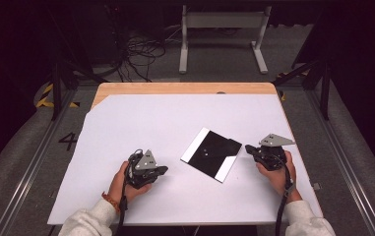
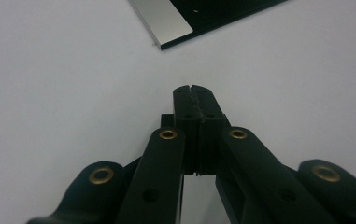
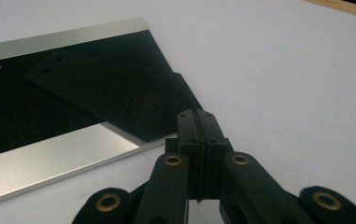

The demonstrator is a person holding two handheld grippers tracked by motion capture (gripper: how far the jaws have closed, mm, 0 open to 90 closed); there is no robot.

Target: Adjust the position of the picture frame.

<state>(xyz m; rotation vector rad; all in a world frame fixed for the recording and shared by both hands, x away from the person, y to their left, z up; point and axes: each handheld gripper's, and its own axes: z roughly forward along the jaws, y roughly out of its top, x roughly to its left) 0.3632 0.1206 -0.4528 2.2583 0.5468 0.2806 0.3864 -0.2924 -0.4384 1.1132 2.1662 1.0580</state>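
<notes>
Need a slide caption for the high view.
Two hand-held tongs, left and right, both shut, flank a black plate with silver edges on a white sheet.

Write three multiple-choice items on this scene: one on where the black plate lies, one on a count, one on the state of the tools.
1. The flat black plate with silver edge strips lies:
A) between the two tools
B) left of both tools
C) on the floor

2. Silver strips on the plate:
A) one
B) two
C) four

3. The left tool and right tool are:
A) both open
B) both shut, holding nothing
C) both clamped on the plate

Key: 1 A, the high view shows it on the white table sheet between them; 2 B, one along each of two opposite edges; 3 B, the jaws meet with nothing between.
</notes>
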